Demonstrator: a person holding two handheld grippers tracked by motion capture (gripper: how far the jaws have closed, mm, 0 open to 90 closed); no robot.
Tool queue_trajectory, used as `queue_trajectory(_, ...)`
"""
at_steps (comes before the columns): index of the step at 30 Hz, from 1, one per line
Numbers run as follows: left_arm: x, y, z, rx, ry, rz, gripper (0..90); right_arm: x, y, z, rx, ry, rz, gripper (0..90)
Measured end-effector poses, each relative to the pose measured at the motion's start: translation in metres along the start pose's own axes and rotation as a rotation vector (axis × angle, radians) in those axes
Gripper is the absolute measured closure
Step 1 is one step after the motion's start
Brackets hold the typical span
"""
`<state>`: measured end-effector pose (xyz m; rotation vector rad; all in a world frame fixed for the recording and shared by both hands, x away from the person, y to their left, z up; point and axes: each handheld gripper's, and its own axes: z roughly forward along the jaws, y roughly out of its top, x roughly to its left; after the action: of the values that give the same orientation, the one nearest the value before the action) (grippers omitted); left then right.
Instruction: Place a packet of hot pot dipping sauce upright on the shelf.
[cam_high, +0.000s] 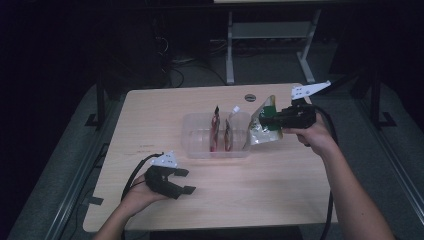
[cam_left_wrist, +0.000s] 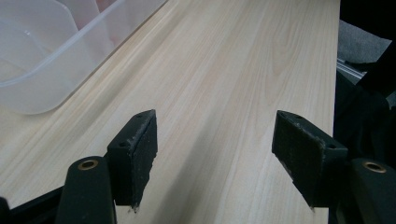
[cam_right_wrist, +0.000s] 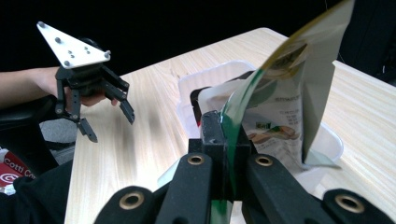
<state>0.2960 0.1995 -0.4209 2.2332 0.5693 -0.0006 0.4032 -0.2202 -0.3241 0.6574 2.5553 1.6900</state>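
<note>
My right gripper (cam_high: 271, 118) is shut on a green and silver snack pouch (cam_high: 263, 125), which hangs in the air just right of a clear plastic bin (cam_high: 200, 146). In the right gripper view the pouch (cam_right_wrist: 285, 102) stands edge-on between the jaws, above the bin (cam_right_wrist: 332, 135). Two red and white packets (cam_high: 218, 131) stand upright inside the bin. My left gripper (cam_high: 185, 180) rests low over the table near the front left, open, with nothing between its pads (cam_left_wrist: 137, 156). The same left gripper (cam_right_wrist: 107, 122) appears far off in the right gripper view.
The pale wooden table (cam_high: 260, 185) has a round cable hole (cam_high: 250, 97) at the back. A corner of the bin (cam_left_wrist: 42, 60) sits left of my left gripper. A metal table frame (cam_high: 230, 50) and cables stand on the dark floor behind.
</note>
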Motion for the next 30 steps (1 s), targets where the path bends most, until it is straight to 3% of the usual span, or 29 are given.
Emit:
queue_trajectory(12,0.000,-0.002,0.003,0.018,0.001,0.003,29.9,-0.011,-0.010,0.017,0.017,-0.019,0.020,90.0)
queue_trajectory(21,0.000,-0.002,0.004,0.026,0.002,0.011,28.5,-0.024,-0.026,0.033,0.033,-0.035,0.071,90.0)
queue_trajectory(30,0.000,-0.003,0.006,0.032,-0.003,0.006,27.4,-0.029,-0.027,0.043,0.031,-0.038,0.087,90.0)
